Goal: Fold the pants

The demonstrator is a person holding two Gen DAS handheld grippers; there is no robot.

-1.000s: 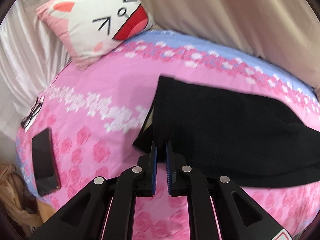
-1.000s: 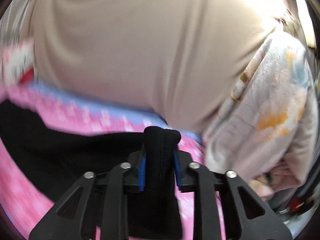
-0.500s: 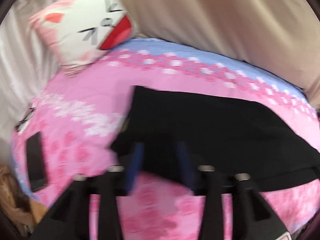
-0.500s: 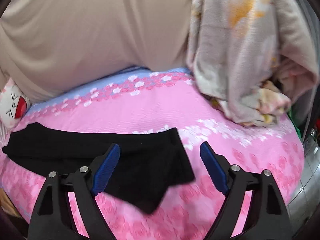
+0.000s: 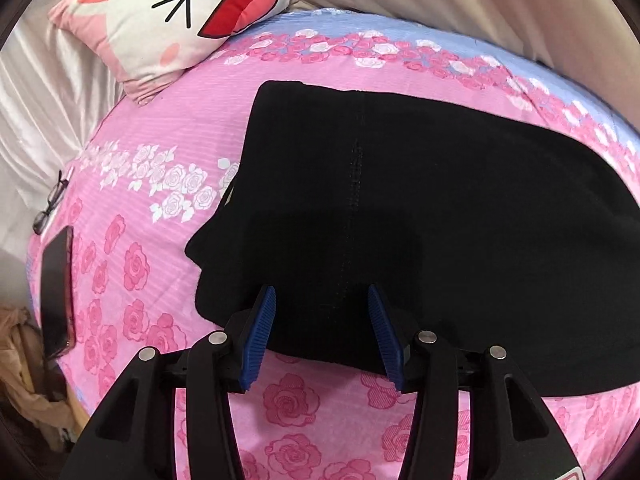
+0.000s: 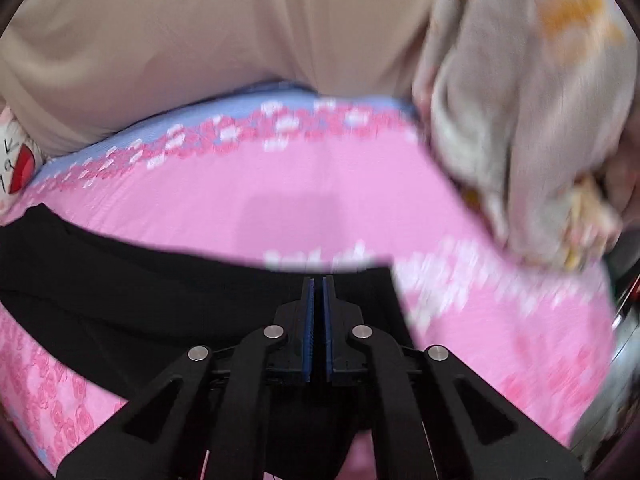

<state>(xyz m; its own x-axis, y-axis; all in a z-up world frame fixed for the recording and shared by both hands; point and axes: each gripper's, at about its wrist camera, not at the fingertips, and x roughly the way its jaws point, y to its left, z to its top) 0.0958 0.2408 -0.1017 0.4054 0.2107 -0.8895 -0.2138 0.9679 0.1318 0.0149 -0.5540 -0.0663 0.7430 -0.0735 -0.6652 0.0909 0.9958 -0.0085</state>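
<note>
2 views: both look down on 1 bed.
Bed sheet (image 5: pixel 168 128): pink with roses, blue far border.
Curtain (image 6: pixel 180 40): beige, behind the bed.
Pants (image 5: pixel 420 208): black, lying flat across the sheet.
Blanket (image 6: pixel 520 100): only the right view shows it.
Pillow (image 5: pixel 176 16): far left corner.
Phone (image 5: pixel 58 292): only in the left view, with glasses (image 5: pixel 50 204).
Left gripper (image 5: pixel 322 302): spread, over the pants edge.
Right gripper (image 6: pixel 317 284): pressed together, just closed, nothing seen between its pads.

Even bright light; fisheye-bent edges — left view sharp; right view motion-blurred
</note>
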